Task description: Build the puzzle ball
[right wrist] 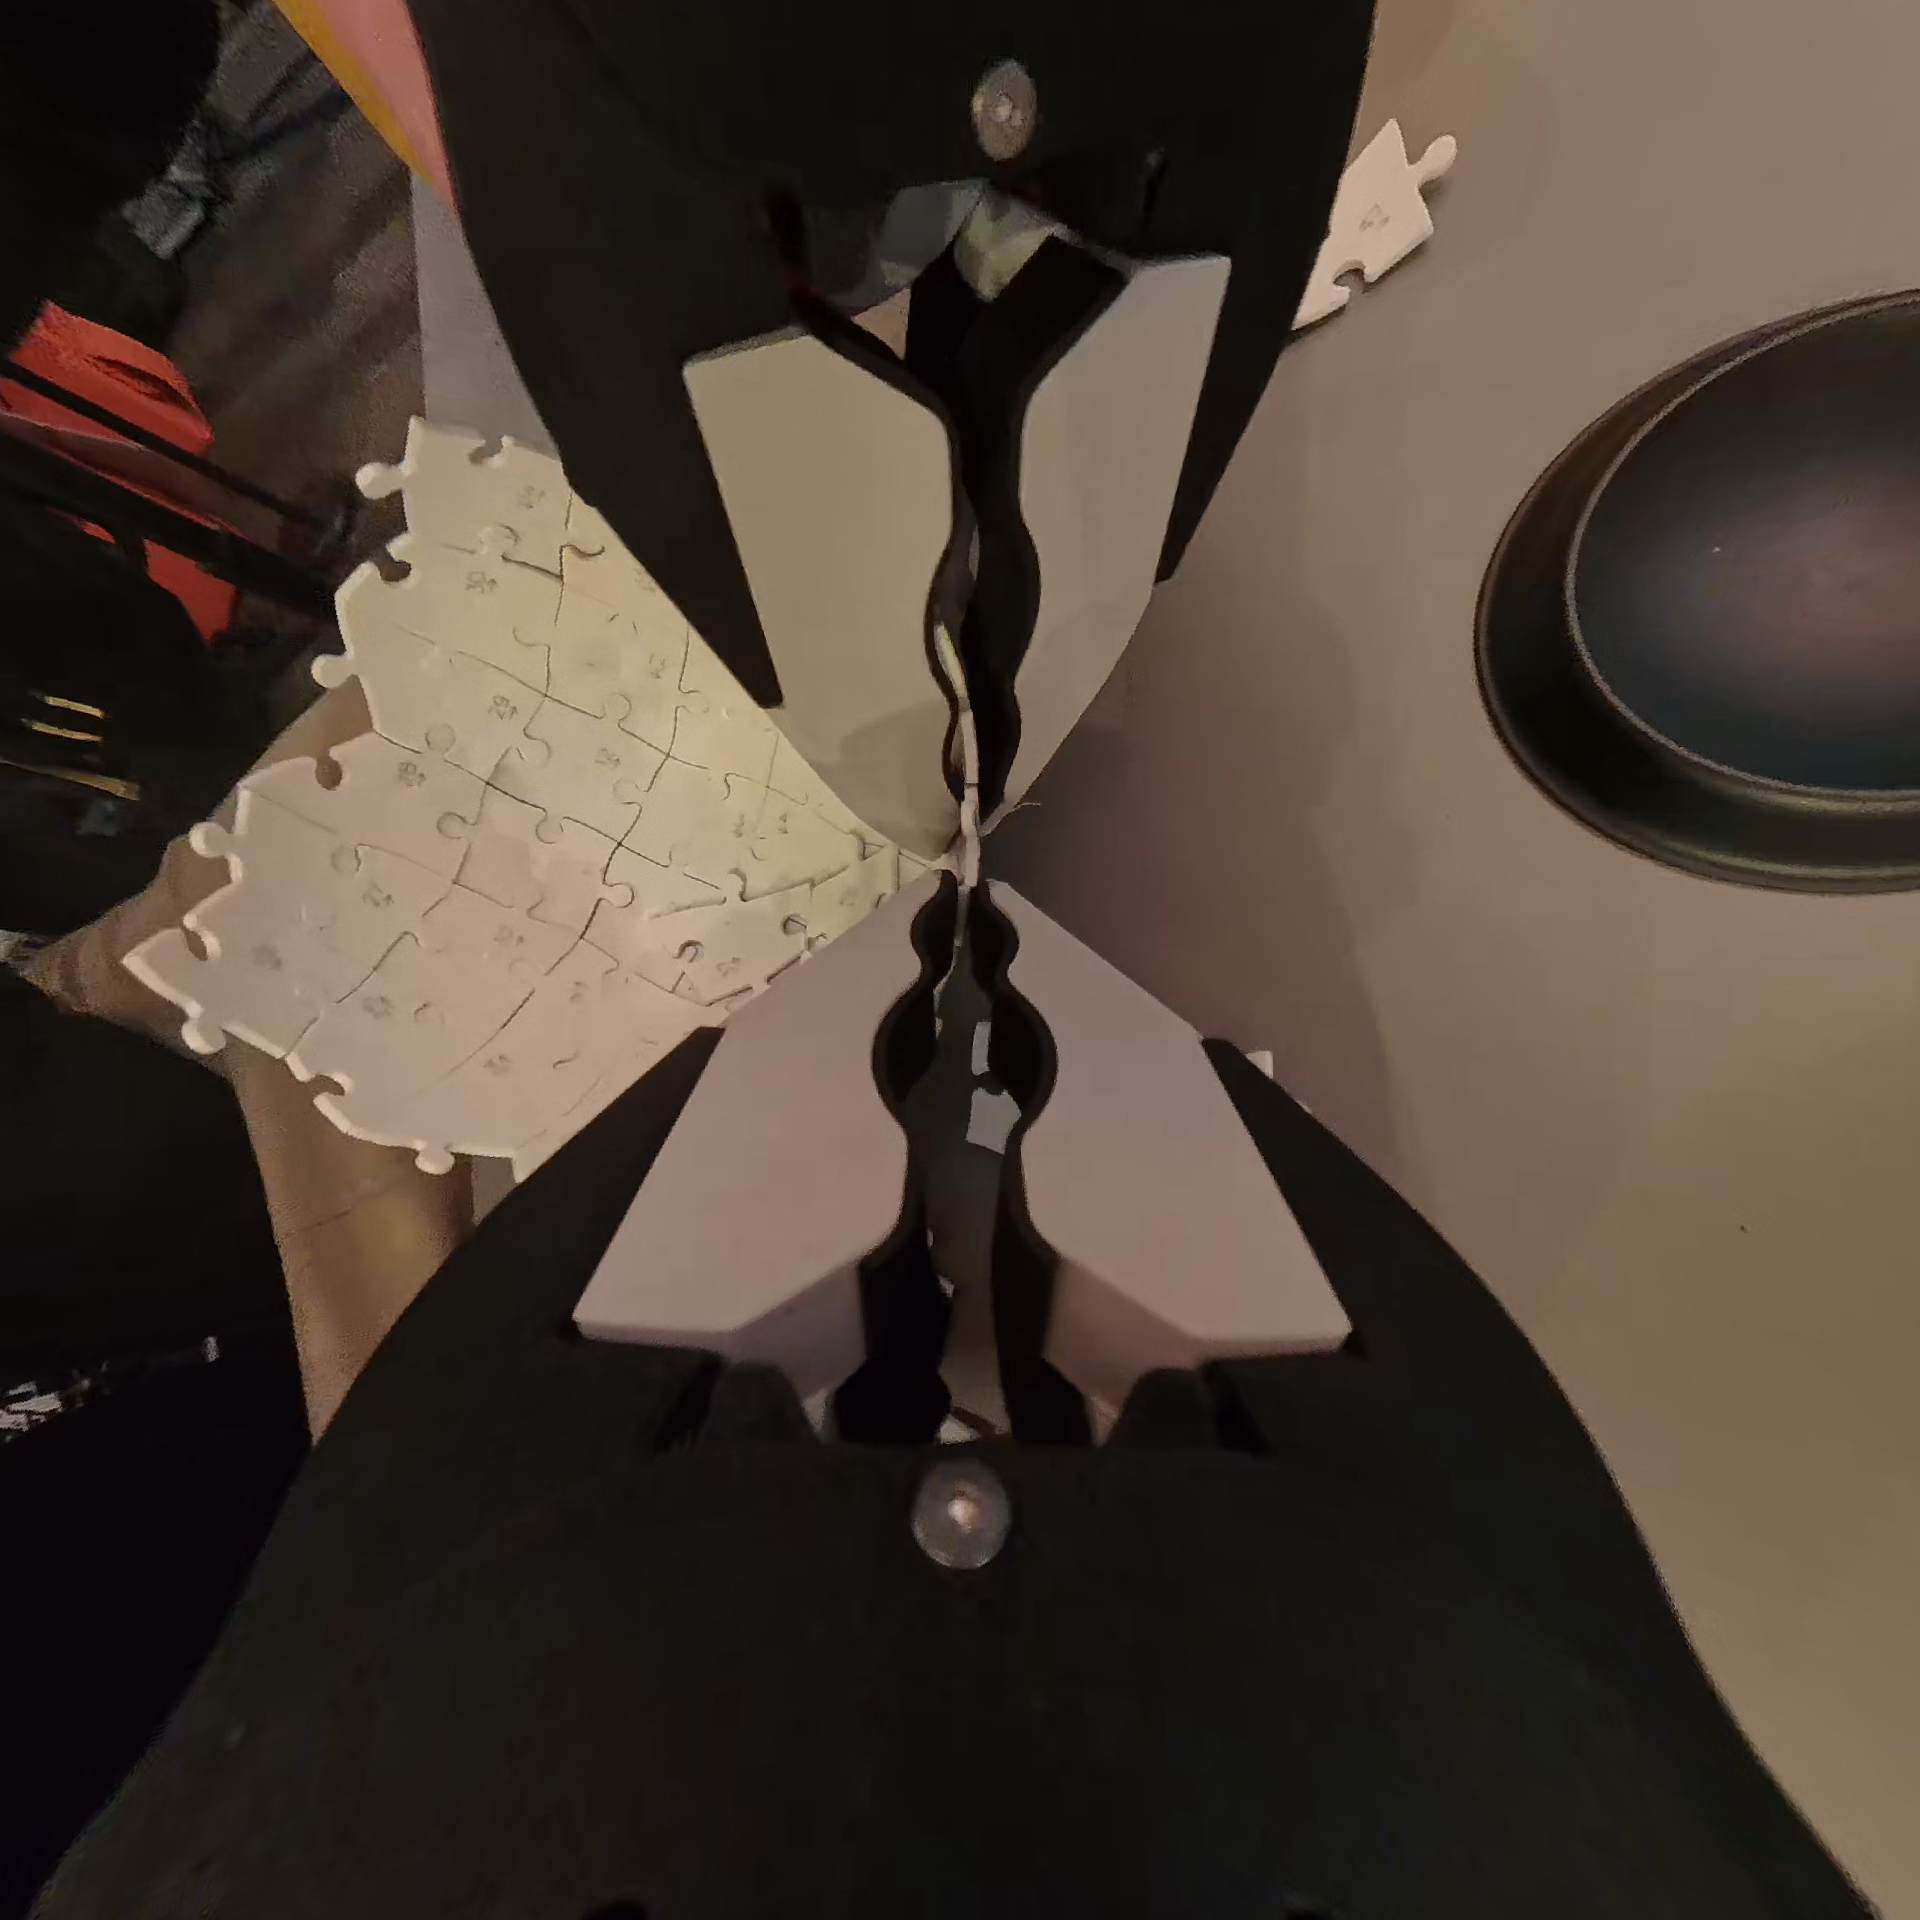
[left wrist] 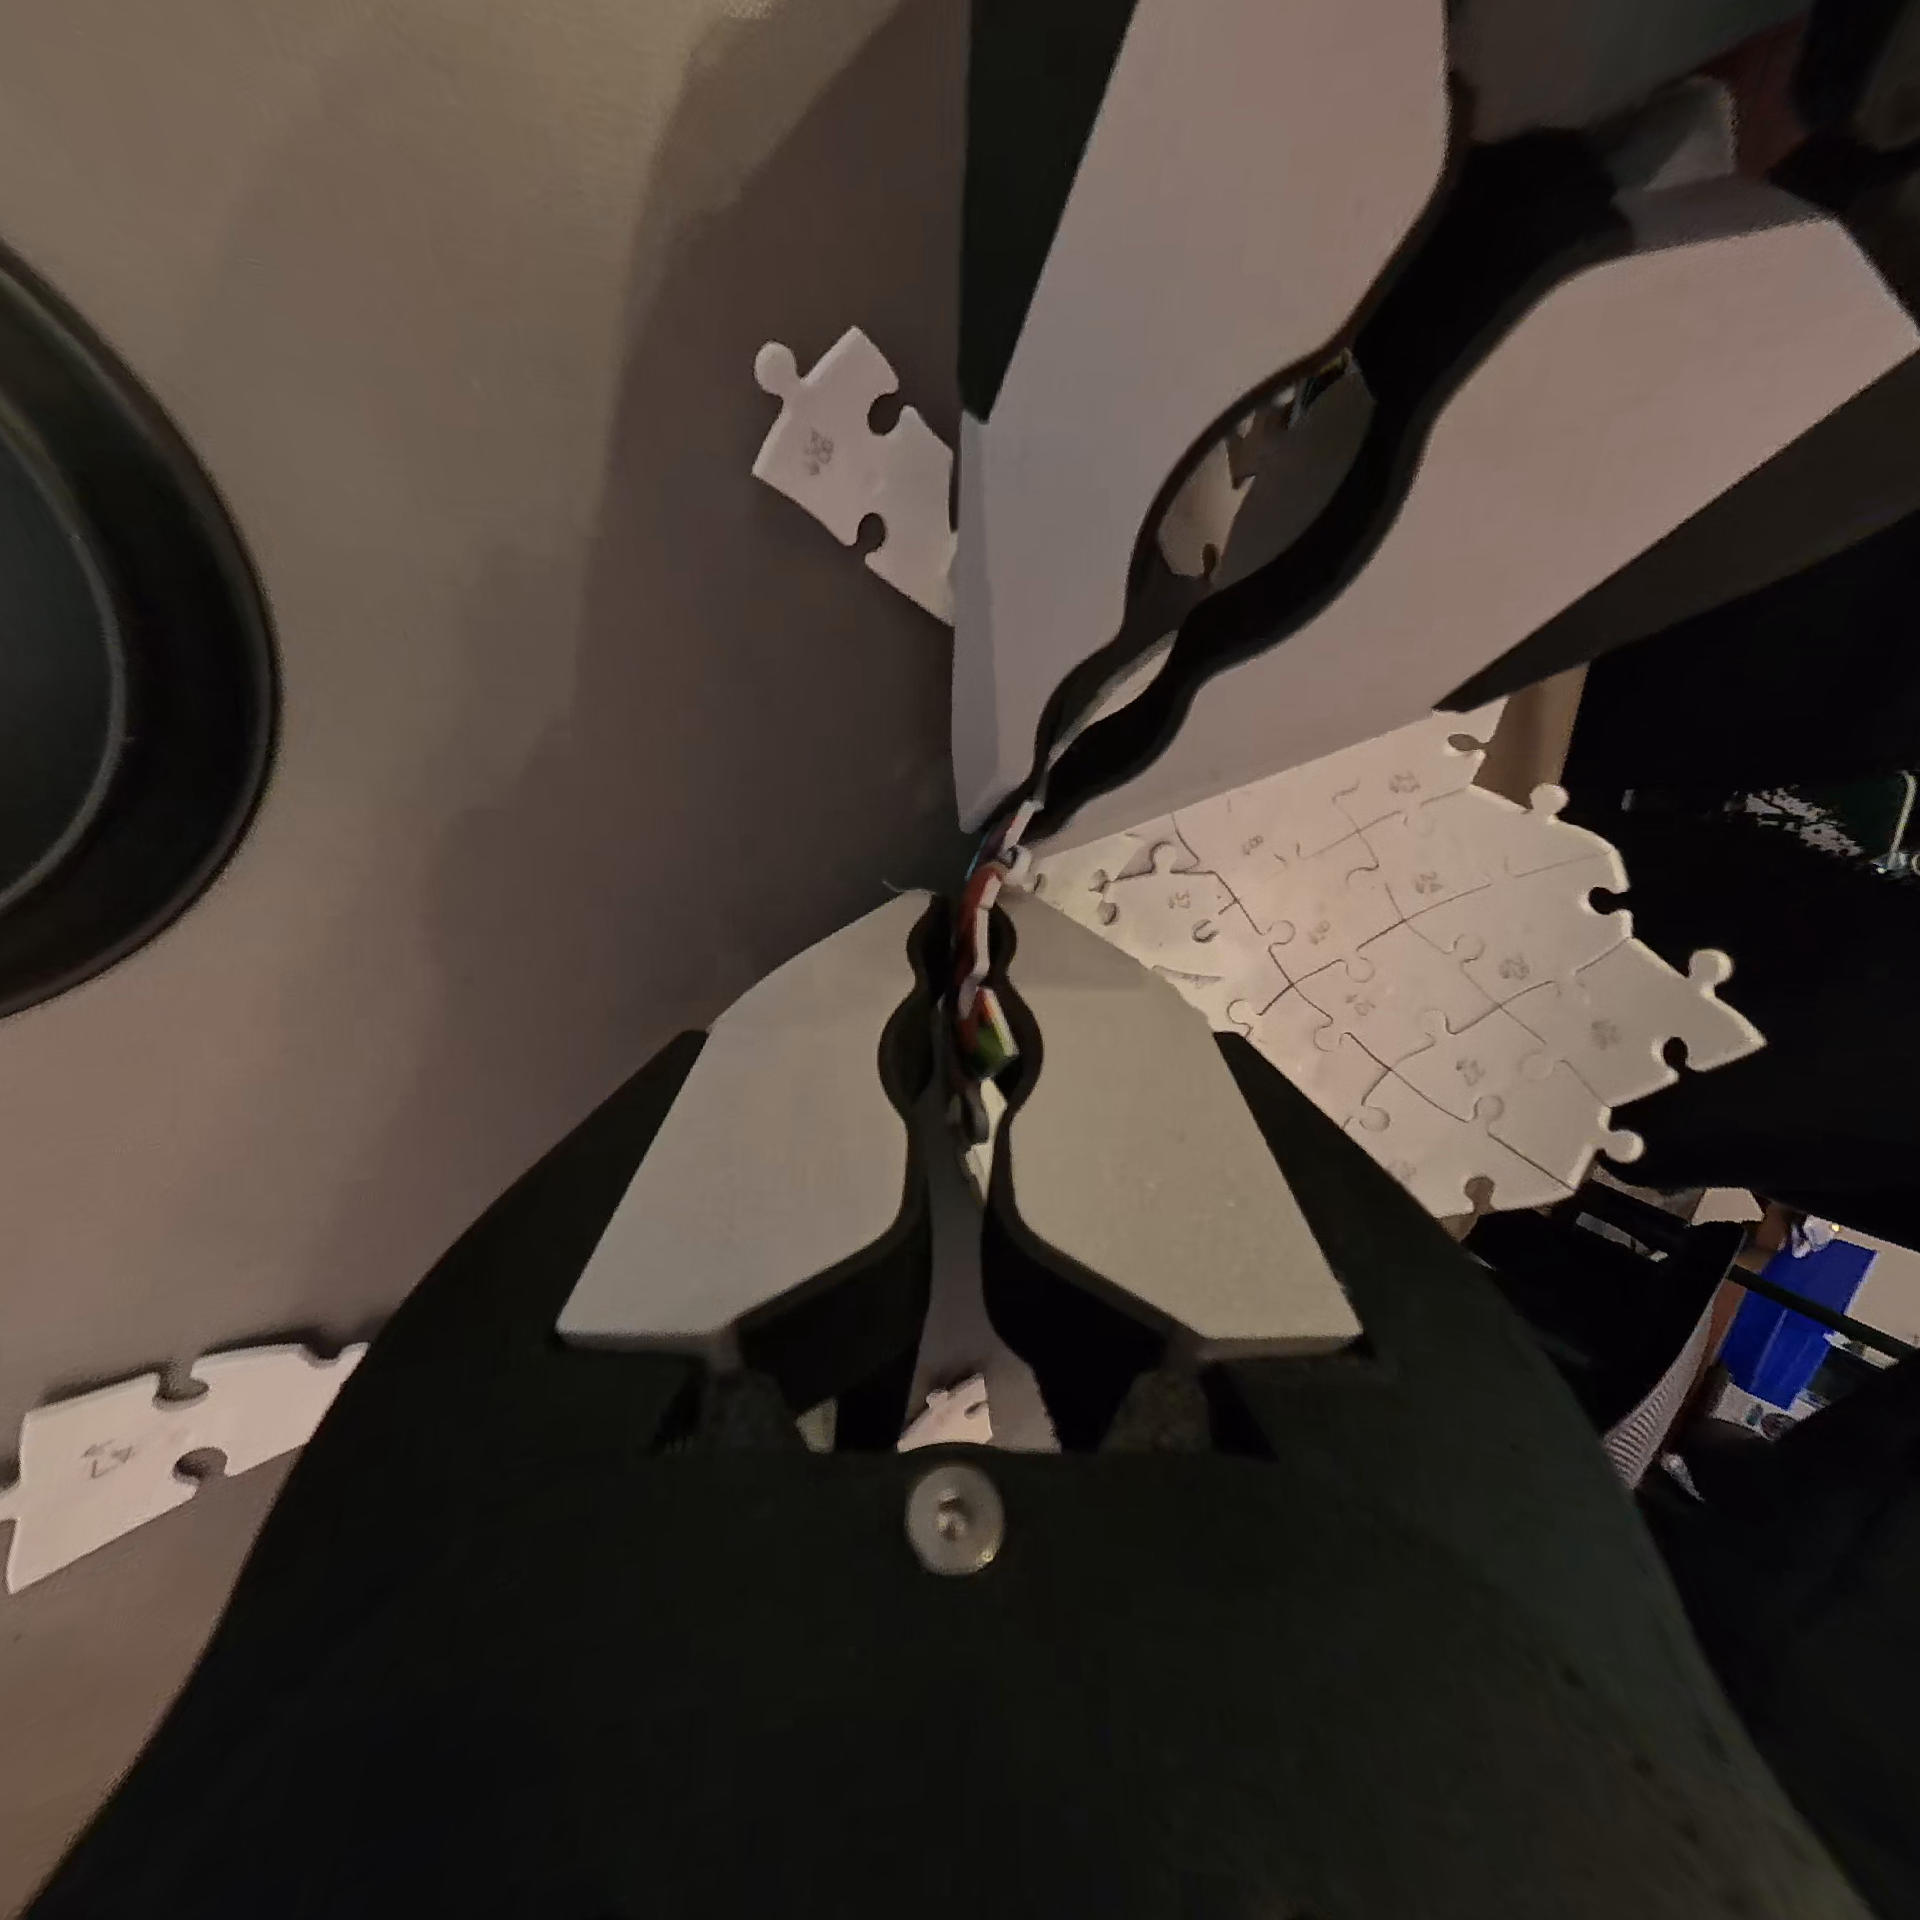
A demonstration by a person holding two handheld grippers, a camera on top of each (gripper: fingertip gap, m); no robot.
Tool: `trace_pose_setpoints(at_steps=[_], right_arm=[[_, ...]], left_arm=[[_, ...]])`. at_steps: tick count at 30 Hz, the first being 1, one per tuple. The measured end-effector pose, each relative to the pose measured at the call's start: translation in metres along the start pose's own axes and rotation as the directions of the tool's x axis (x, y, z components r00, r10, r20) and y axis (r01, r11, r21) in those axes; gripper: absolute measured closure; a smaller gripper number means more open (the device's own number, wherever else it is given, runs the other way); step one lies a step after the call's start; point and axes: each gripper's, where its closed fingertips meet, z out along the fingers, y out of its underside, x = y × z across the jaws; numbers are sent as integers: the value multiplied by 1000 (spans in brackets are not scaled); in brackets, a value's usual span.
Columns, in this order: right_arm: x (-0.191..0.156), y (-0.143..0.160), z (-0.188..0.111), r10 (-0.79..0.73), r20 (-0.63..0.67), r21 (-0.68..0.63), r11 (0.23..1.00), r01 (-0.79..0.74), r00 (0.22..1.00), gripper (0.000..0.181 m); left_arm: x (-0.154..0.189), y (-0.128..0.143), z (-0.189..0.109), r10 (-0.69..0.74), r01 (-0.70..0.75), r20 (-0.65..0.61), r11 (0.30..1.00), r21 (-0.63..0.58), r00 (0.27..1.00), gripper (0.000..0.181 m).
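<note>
A curved, joined section of white puzzle pieces (left wrist: pixel 1434 977) is held edge-on above the grey table; it also shows in the right wrist view (right wrist: pixel 499 810). My left gripper (left wrist: pixel 961 920) is shut on the section's near edge, where a thin strip of coloured print shows between the pads. My right gripper (left wrist: pixel 1013 826) comes in from the upper right, tip to tip with the left, and is shut on the same edge. In the right wrist view the right gripper (right wrist: pixel 961 904) is at the bottom and the left gripper (right wrist: pixel 971 810) hangs from the top.
A black bowl (left wrist: pixel 125 623) sits on the grey table (left wrist: pixel 520 312), also seen on the right in the right wrist view (right wrist: pixel 1714 623). Loose white pieces lie by the right gripper (left wrist: pixel 842 457), at the lower left (left wrist: pixel 156 1455) and far off (right wrist: pixel 1371 218). Dark clutter lies beyond the table edge. My two grippers' fingertips are within a few centimetres of each other.
</note>
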Motion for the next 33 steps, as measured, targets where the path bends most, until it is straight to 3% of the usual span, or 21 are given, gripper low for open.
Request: trace_pose_setpoints(at_steps=[1,8,14,33], right_arm=[[-1,0,0,-6,0,-5,1000,6,1000,181],[-1,0,0,-25,-8,1,1000,25,1000,181],[3,-3,-4,7,-8,35,999,-7,1000,180],[4,-2,-1,46,-6,21,999,-46,999,181]], left_arm=[[1,1,0,1,-1,-5,1000,-10,1000,177],[1,0,0,-12,12,-8,1000,-9,1000,176],[-2,-6,-10,23,-28,64,997,73,998,174],[-6,-7,-9,34,-51,164,993,104,986,175]])
